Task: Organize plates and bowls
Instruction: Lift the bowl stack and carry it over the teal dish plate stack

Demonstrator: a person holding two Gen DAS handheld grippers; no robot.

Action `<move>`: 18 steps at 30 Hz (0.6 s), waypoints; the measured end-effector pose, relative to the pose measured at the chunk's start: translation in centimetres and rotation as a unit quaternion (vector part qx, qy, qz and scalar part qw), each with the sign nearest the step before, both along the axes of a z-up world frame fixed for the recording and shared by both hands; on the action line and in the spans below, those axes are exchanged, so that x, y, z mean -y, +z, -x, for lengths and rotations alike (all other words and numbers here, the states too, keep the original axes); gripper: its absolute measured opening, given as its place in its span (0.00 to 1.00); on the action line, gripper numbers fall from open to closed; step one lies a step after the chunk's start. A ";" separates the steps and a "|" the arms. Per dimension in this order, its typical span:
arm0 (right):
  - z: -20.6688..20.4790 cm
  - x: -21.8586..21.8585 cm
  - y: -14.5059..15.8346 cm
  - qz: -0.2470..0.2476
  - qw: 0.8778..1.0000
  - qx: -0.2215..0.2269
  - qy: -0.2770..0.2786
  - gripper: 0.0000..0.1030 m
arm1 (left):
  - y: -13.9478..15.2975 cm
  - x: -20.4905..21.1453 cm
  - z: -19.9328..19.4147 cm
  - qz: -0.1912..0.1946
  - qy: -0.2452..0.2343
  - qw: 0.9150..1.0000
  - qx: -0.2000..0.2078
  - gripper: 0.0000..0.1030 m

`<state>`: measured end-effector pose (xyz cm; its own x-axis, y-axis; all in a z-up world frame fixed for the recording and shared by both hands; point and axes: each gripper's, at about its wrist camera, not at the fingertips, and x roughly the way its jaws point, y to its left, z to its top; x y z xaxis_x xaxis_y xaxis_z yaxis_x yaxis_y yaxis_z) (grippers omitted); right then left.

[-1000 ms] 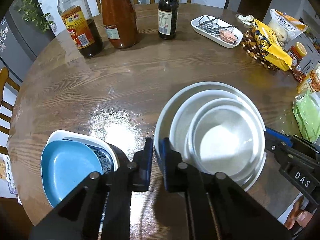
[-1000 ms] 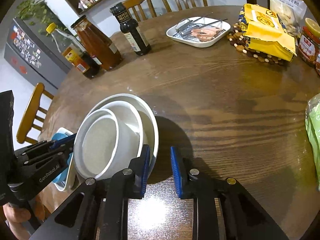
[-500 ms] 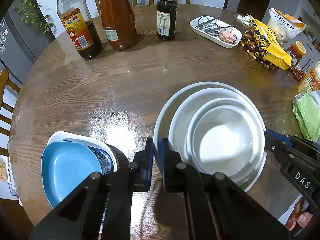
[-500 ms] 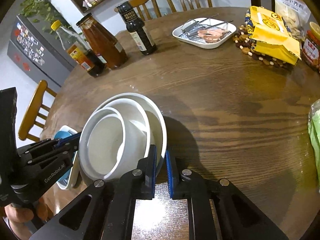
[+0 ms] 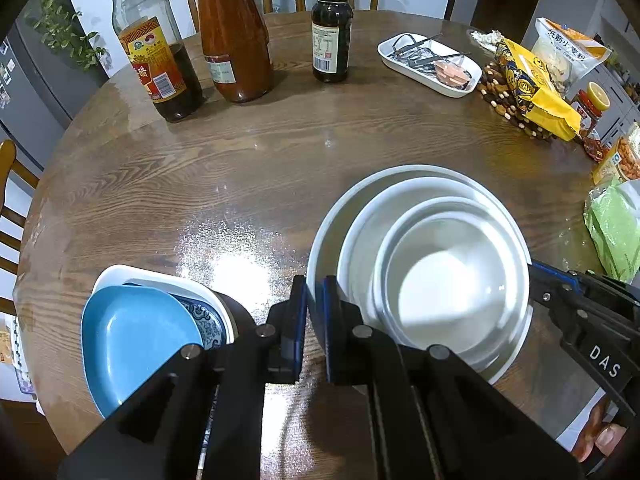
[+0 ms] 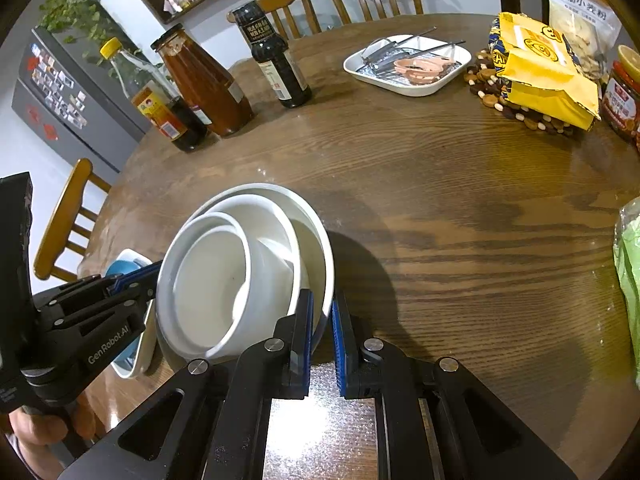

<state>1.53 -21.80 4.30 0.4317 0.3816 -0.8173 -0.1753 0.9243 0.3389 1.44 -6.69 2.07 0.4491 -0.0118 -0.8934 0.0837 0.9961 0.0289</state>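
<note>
A stack of three nested white bowls (image 5: 432, 272) is held over the round wooden table (image 5: 280, 152); it also shows in the right wrist view (image 6: 240, 272). My left gripper (image 5: 315, 304) is shut on the left rim of the largest bowl. My right gripper (image 6: 322, 320) is shut on the opposite rim of the same bowl. A second stack, a blue plate (image 5: 132, 336) on a patterned dish in a white dish, sits at the near left table edge, left of my left gripper; part of it shows behind the left gripper in the right wrist view (image 6: 124, 268).
Three sauce bottles (image 5: 236, 32) stand at the far left of the table. A white tray with utensils (image 5: 430, 64) is at the far right. A yellow bag (image 5: 532, 92) on a beaded mat, jars and a green bag (image 5: 616, 232) line the right edge. Chairs surround the table.
My right gripper has closed onto the large bowl's rim. Both views have shifted slightly, and the stack looks lifted a little off the table.
</note>
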 end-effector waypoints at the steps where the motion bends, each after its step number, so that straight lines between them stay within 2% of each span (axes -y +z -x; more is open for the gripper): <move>1: 0.0 -0.1 0.0 0.001 1.000 0.000 0.000 0.13 | 0.0 0.0 0.0 0.001 0.000 1.000 0.001 0.04; 18: -0.1 -0.3 0.1 0.010 1.000 -0.007 -0.004 0.13 | 0.0 -0.2 0.1 0.011 0.004 1.000 0.011 0.04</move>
